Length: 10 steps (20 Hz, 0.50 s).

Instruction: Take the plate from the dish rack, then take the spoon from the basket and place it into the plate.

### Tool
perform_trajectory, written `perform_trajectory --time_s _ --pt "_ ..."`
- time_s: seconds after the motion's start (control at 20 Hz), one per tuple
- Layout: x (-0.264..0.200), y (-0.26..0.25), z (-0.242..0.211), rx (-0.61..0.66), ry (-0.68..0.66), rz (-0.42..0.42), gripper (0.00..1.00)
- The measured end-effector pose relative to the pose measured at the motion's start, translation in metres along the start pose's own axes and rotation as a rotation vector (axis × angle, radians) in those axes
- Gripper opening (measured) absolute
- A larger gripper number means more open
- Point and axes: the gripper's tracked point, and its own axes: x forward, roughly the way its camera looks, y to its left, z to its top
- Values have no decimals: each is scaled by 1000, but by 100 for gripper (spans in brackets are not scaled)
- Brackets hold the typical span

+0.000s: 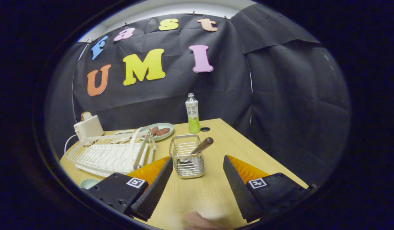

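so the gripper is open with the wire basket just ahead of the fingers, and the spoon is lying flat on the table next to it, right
Not quite. In the gripper view the gripper is open with the wire basket just ahead of its fingers, but the spoon stands inside the basket, its handle leaning out over the rim, not flat on the table.

Spoon (pixel 200 148) leaning in wire basket (pixel 186 159); dish rack (pixel 112 153) beside; gripper (pixel 197 166) open.

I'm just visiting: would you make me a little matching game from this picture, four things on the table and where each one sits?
Things:
1. spoon
2. bottle
3. toaster
4. basket

Places:
A. behind the dish rack
B. just ahead of the open tongs, between their tips
C. standing in the basket, handle leaning out
D. upright at the table's far edge, beside a small hole

Pairs: 1-C, 2-D, 3-A, 4-B
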Motion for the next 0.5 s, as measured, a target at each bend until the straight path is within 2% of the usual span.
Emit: perform_trajectory --time_s 0.05,0.15,0.2,0.35,0.5 --pt "9 -4 3 9 -13 11 100" --pt "23 -1 19 30 -64 56 87" --pt "33 -4 24 34 -83 44 80" --pt "57 7 16 -10 -25 66 58" --pt "64 19 22 -51 -27 66 46"
